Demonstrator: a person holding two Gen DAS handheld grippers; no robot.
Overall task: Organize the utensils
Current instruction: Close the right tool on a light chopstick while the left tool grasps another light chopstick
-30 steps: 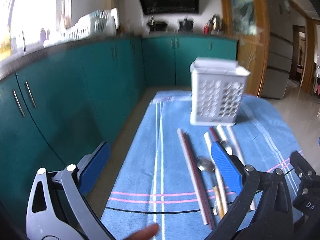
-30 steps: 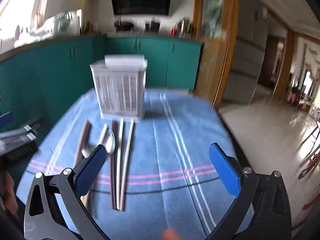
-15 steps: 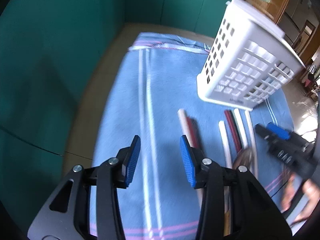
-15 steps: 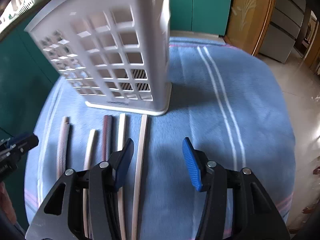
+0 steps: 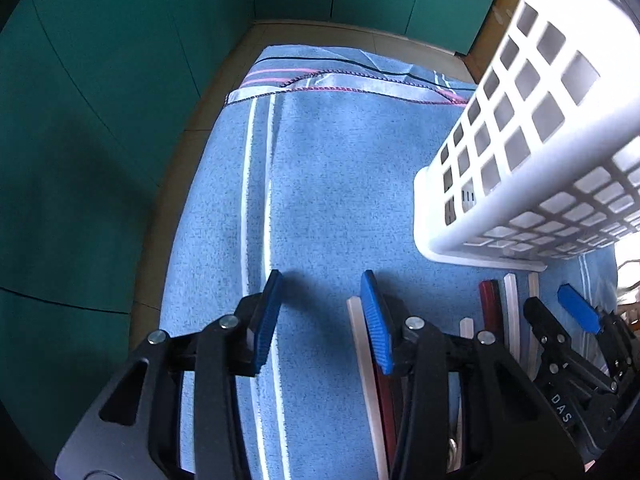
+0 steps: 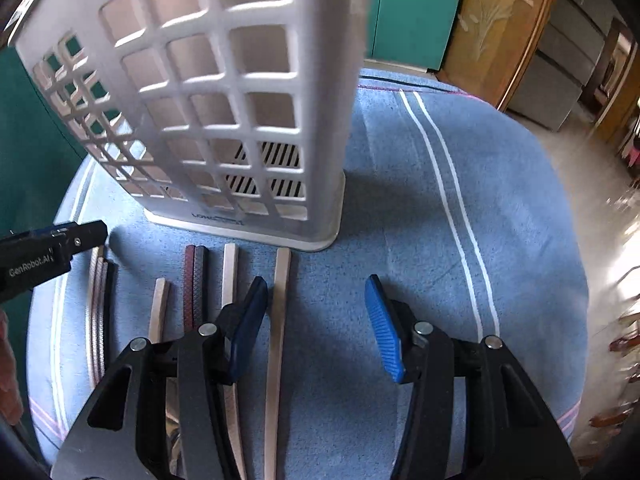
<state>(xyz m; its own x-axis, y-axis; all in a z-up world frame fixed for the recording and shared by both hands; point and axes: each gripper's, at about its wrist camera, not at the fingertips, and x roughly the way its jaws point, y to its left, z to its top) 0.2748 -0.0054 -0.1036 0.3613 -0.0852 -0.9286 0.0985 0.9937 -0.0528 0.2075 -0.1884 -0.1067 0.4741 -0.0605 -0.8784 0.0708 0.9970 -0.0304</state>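
Daylight floods in from the right in both fisheye views, blowing out the floor (image 6: 612, 240) at the right edge into glare. The white utensil basket (image 6: 224, 92) casts a soft shadow across the blue cloth (image 6: 400, 200). Teal cabinets (image 5: 80, 160) sit dim. Edges bow, corners vignette black, and the right wrist view's right rim smears with motion blur.

"GenRobot.AI" is showing on the left gripper (image 6: 52, 256); "DAS" is showing on the right gripper (image 5: 560, 408). The basket (image 6: 218, 220) base lettering is blurring.
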